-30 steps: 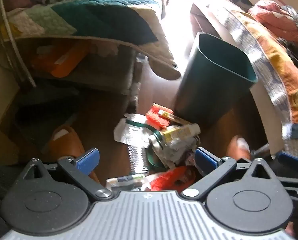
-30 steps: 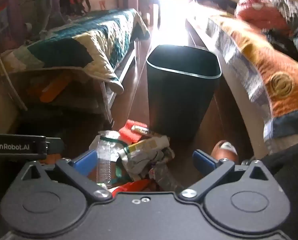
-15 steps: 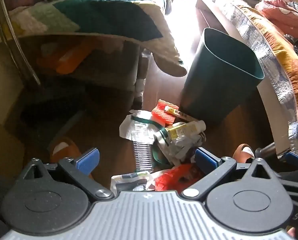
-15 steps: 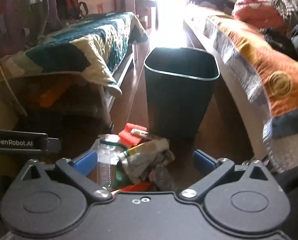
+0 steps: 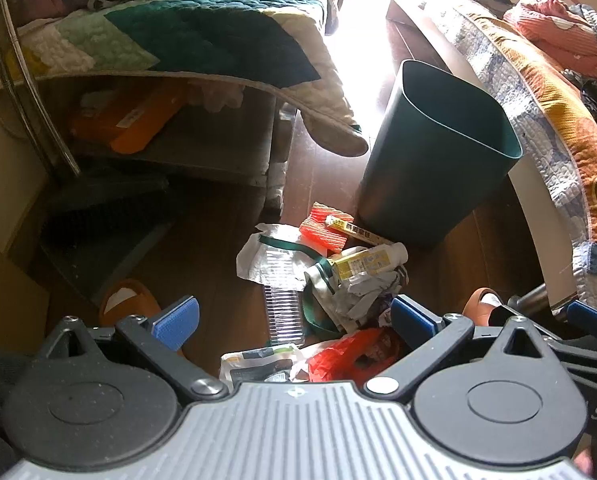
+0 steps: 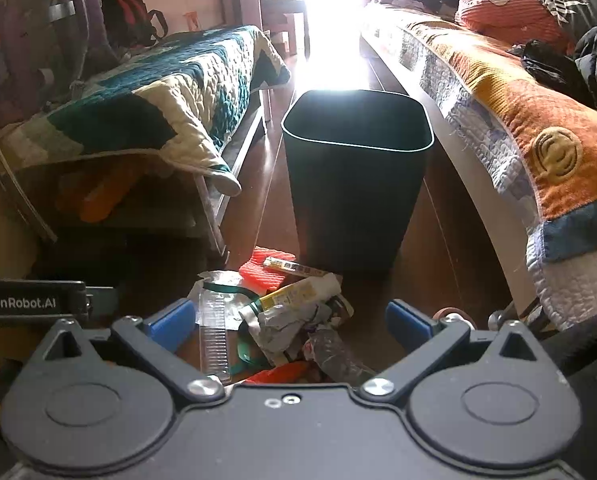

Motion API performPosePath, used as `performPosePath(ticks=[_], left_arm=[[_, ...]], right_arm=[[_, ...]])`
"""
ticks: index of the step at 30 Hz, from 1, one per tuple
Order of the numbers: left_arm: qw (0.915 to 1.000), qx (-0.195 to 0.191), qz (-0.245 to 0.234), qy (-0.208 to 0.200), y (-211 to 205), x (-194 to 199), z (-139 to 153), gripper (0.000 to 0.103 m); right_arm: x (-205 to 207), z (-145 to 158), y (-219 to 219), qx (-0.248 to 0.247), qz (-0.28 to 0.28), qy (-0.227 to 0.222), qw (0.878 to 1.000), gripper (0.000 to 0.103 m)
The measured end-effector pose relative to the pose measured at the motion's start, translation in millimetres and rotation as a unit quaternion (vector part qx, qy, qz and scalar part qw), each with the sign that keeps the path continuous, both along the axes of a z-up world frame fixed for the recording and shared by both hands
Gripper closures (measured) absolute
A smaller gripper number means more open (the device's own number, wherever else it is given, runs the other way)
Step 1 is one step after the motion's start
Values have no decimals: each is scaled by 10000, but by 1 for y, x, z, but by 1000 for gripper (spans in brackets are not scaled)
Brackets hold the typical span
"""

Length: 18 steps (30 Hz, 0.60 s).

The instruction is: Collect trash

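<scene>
While both grippers hang above the wooden floor, neither holds anything: the left gripper has its jaws spread wide over the trash pile, and the right gripper stands just as wide apart over the same heap. Landmark for everything is the dark green waste bin, upright and open-topped between two beds. Just in front of its base lies the litter: a red ribbed wrapper nearest the bin, a thin yellow-labelled stick lying across it, a small yellow-labelled bottle on crumpled grey paper, a flattened clear plastic piece, and a red bag farthest from the bin. An orange slipper sits well left of the pile; what may be a second one shows to its right.
</scene>
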<state>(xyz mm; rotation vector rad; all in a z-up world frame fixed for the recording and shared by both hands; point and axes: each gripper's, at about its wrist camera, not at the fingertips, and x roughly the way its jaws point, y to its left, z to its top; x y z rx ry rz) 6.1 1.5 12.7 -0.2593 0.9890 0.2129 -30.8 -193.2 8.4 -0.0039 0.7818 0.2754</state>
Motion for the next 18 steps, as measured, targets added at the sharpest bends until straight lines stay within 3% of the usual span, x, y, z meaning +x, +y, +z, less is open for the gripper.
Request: performPosePath(ticks=[18], left_arm=[[10000,-29,-54,18,-2,-2,-3,0]], right_arm=[[-1,1,1,-54,-16,-52,10000,1]])
